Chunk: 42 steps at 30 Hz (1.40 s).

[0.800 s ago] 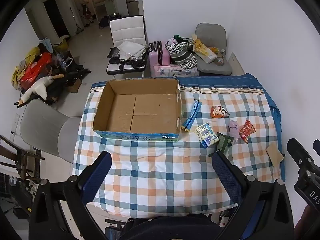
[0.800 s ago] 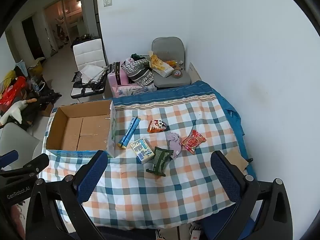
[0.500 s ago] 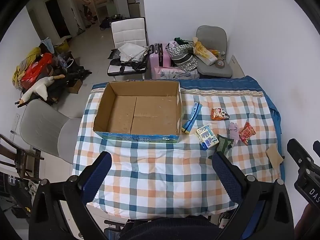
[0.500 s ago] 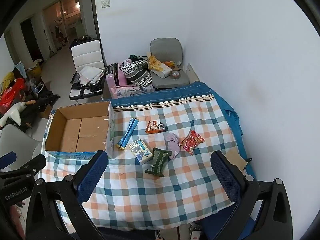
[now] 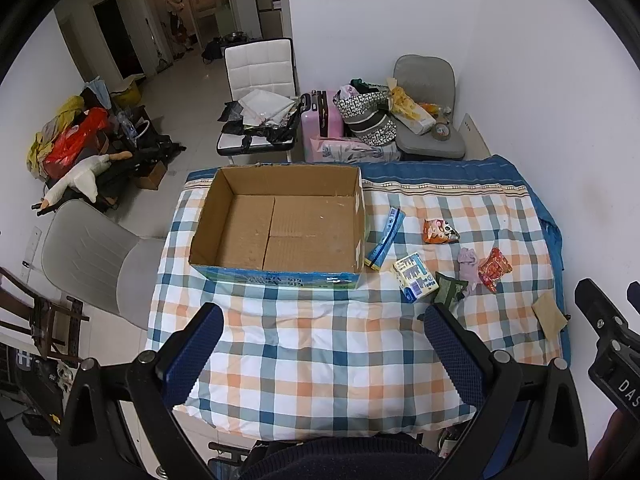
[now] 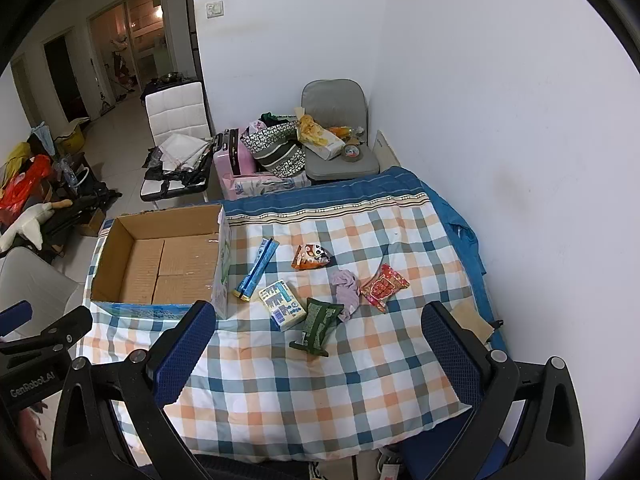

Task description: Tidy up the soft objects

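Blue-padded and spread wide, both our tongs hold nothing: the left tongs (image 5: 320,344) hang over the near edge of the checked cloth (image 5: 320,360), the right tongs (image 6: 316,344) likewise. Since a moment ago the whole table has slid a little lower in both views and more of the far room shows, so we seem to have lifted or tipped back slightly, with nothing picked up yet. We judge the sorting has not begun.

Just ahead of the right tongs lies the green packet (image 6: 318,324), touching a white-and-blue pack (image 6: 283,305) on its left (print too small to read). Beyond it sit the lilac rag (image 6: 346,289) and, beside that on the right, a red packet (image 6: 384,287). Farther on are an orange packet (image 6: 312,257) and a blue tube (image 6: 256,270), which lies close by the box (image 5: 280,224), ahead of the left tongs and bare inside. A brown square (image 5: 549,314) lies at the cloth's right edge, and what it is we cannot tell.

The near box wall hides whatever sits low behind it. Farthest off, chairs (image 5: 260,68) and a pink case (image 5: 320,120) stand past the table, half covered by bags.
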### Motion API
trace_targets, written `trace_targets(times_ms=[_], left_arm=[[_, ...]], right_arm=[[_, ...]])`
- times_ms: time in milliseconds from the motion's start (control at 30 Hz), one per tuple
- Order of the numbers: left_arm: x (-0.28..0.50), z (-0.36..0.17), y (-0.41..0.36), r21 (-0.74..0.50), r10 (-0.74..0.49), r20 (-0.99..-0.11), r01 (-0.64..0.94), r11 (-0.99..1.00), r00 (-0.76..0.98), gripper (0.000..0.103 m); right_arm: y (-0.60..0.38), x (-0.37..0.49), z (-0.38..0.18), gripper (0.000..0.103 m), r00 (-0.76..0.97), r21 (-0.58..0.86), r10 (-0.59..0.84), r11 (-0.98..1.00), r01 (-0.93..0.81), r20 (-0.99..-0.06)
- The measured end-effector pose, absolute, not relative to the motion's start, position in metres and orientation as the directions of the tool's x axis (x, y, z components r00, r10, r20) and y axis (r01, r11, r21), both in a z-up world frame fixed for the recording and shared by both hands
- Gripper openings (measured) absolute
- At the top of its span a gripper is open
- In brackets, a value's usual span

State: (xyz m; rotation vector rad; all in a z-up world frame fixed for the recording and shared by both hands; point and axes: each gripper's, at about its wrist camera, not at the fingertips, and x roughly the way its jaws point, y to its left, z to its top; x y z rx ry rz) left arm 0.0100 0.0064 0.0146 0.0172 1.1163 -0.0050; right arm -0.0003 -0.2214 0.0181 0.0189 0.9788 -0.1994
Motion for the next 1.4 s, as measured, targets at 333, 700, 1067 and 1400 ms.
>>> trace_targets(times_ms=[333, 700, 1067, 1400], left_arm=[[0.010, 0.018, 0.008, 0.014, 0.007, -0.896, 0.011, 1.000, 0.445, 0.103], [0.010, 0.019, 0.008, 0.016, 0.008, -0.894, 0.013, 1.000, 0.448, 0.103], [0.010, 0.023, 0.007, 0.018, 0.011, -0.893, 0.010, 1.000, 0.449, 0.103], [0.009, 0.022, 0.007, 0.016, 0.009, -0.892, 0.013, 1.000, 0.451, 0.103]], right_arm=[[-0.220, 0.000, 0.018, 0.103, 0.549, -0.076, -0.164, 0.981, 0.179, -0.820], [-0.219, -0.003, 0.018, 0.103, 0.553, -0.076, -0.165, 0.981, 0.180, -0.817], [-0.223, 0.002, 0.024, 0.103, 0.552, -0.077, -0.166, 0.981, 0.180, -0.817], [-0.224, 0.004, 0.027, 0.103, 0.557, -0.075, -0.164, 0.981, 0.178, -0.814]])
